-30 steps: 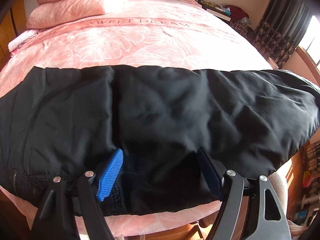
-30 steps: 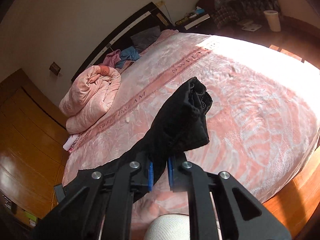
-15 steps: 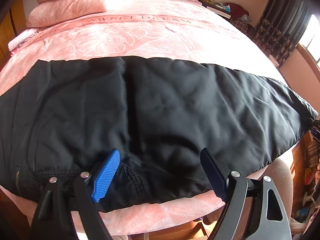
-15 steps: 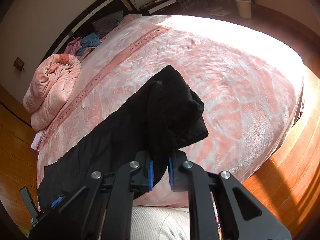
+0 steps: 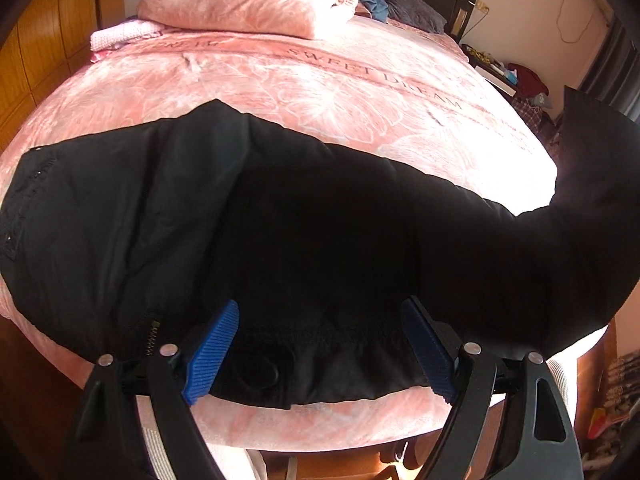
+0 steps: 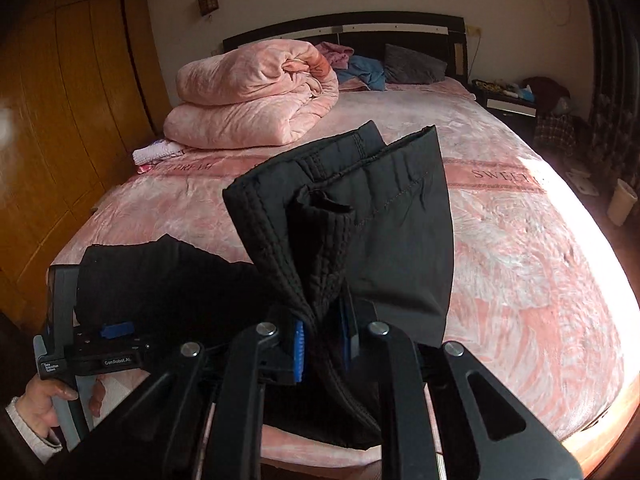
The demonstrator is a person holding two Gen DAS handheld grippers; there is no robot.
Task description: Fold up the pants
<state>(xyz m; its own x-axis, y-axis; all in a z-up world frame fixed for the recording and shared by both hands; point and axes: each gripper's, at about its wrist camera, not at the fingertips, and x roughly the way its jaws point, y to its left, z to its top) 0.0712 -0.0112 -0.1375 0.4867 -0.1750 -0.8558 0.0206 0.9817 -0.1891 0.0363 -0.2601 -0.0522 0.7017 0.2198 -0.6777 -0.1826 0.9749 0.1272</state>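
Observation:
Black pants (image 5: pixel 304 236) lie across the near edge of a pink bed (image 5: pixel 340 92), waistband and button toward me. My left gripper (image 5: pixel 320 344) is open, its blue pads either side of the waistband just above the fabric. My right gripper (image 6: pixel 323 342) is shut on the pants' leg cuffs (image 6: pixel 360 216) and holds them lifted above the bed; the raised leg end shows at the right of the left wrist view (image 5: pixel 592 168). The left gripper's body (image 6: pixel 92 352) shows at lower left of the right wrist view, held by a hand.
A folded pink quilt (image 6: pixel 256 96) and small clothes sit near the headboard (image 6: pixel 344 32). A wooden wardrobe (image 6: pixel 60 120) stands at the left. A nightstand (image 6: pixel 508 100) and a bin (image 6: pixel 622 204) stand at the right.
My right gripper has carried the leg cuffs up and leftward toward the waist end. The pants' right part has lifted off the bed. My left gripper stays open at the waistband.

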